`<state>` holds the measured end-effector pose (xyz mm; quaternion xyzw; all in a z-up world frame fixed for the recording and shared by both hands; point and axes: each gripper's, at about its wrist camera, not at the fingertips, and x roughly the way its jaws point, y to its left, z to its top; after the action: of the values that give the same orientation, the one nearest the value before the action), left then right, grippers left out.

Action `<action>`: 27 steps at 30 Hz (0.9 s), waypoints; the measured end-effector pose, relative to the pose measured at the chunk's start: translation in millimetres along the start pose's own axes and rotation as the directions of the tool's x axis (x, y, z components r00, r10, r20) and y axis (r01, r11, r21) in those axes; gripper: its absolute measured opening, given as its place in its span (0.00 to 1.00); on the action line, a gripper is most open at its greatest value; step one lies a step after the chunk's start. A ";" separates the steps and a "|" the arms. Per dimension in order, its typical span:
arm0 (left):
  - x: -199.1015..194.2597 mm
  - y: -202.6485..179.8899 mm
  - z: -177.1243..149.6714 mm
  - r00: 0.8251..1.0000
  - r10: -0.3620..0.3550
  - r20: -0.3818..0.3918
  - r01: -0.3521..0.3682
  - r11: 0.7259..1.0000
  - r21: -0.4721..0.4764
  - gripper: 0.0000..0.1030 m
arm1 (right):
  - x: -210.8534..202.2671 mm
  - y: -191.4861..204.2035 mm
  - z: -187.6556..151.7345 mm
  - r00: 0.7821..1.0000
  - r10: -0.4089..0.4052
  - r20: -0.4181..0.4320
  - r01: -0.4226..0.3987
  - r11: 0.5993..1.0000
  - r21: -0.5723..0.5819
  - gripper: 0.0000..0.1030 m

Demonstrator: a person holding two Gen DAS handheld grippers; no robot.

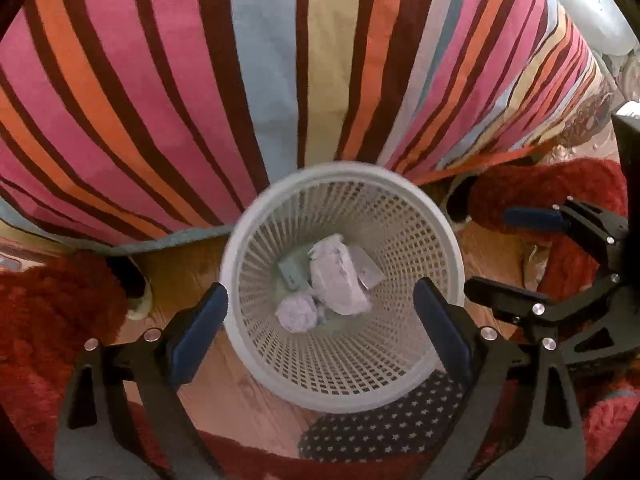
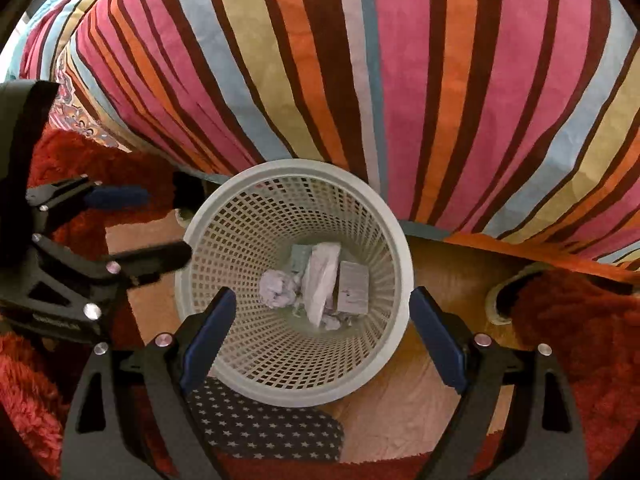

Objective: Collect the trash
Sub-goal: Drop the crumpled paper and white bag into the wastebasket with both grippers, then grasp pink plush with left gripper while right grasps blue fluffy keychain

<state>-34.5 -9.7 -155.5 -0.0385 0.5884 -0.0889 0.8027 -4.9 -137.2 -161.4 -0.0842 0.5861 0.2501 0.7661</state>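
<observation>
Crumpled paper (image 1: 340,276) lies inside the white mesh basket (image 1: 448,240); left claw (image 1: 320,320) and right claw (image 2: 320,328) hang above, both spread wide and empty.

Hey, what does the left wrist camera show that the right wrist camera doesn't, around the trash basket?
Only the left wrist view shows the right gripper from the side, open and empty, at the picture's right edge, plus a pale blue object beyond the bedspread at top right.

Only the right wrist view shows the left gripper from the side, open and empty, at its left edge.

Both show the white mesh basket holding crumpled paper and other scraps, the striped bedspread, the red shaggy rug, the wood floor and a star-patterned cloth.
</observation>
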 end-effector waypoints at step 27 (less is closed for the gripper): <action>-95.4 14.1 278.8 0.872 0.257 0.418 -0.062 0.902 -0.426 0.88 | -162.3 -143.9 295.9 0.764 -0.271 0.586 0.327 0.945 0.010 0.82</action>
<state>204.4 10.1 16.5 -0.1719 0.3860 0.1129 0.8993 287.2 -182.3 56.0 -0.1318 0.2913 0.1654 0.9330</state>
